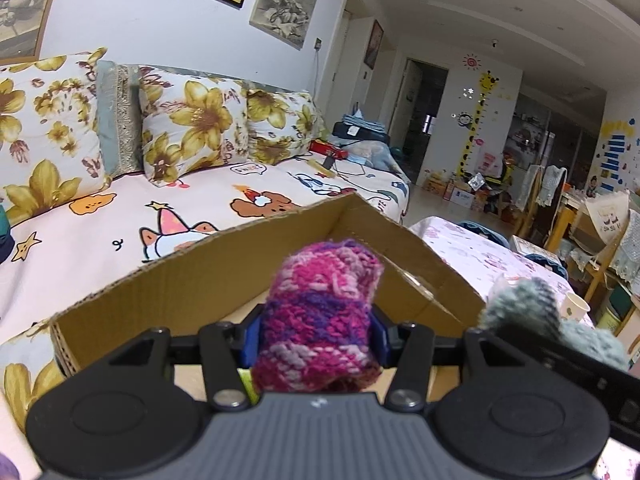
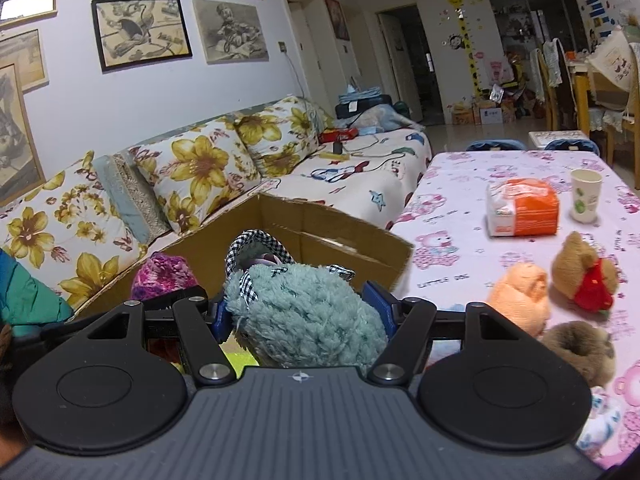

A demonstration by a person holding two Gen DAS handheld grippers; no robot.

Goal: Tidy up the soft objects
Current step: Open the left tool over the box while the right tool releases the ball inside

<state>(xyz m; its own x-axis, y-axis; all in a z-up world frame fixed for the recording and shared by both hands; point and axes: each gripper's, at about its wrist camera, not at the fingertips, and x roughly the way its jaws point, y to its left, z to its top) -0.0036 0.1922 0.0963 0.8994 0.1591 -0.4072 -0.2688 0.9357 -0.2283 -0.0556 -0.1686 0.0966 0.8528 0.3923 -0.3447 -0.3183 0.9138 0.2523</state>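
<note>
Gripping a pink-purple knitted roll [image 1: 320,316], the left hand-held gripper [image 1: 316,344] is carrying it toward the cardboard box [image 1: 168,280] just ahead; the right hand-held gripper [image 2: 300,316] is clamping a fluffy teal toy [image 2: 304,312] beside it. Next, probably, each needs positioning over the box and releasing.

knitted roll [image 1: 320,316]: chunky pink-purple yarn, rough
fluffy toy [image 2: 304,316]: shaggy teal plush, checked cloth trim
box [image 1: 192,280]: plain brown corrugated cardboard, matt
tool [image 2: 298,320]: matt black plastic, shiny metal screws
table [image 2: 460,216]: soft printed cloth cover
cup [image 2: 585,195]: paper
</note>
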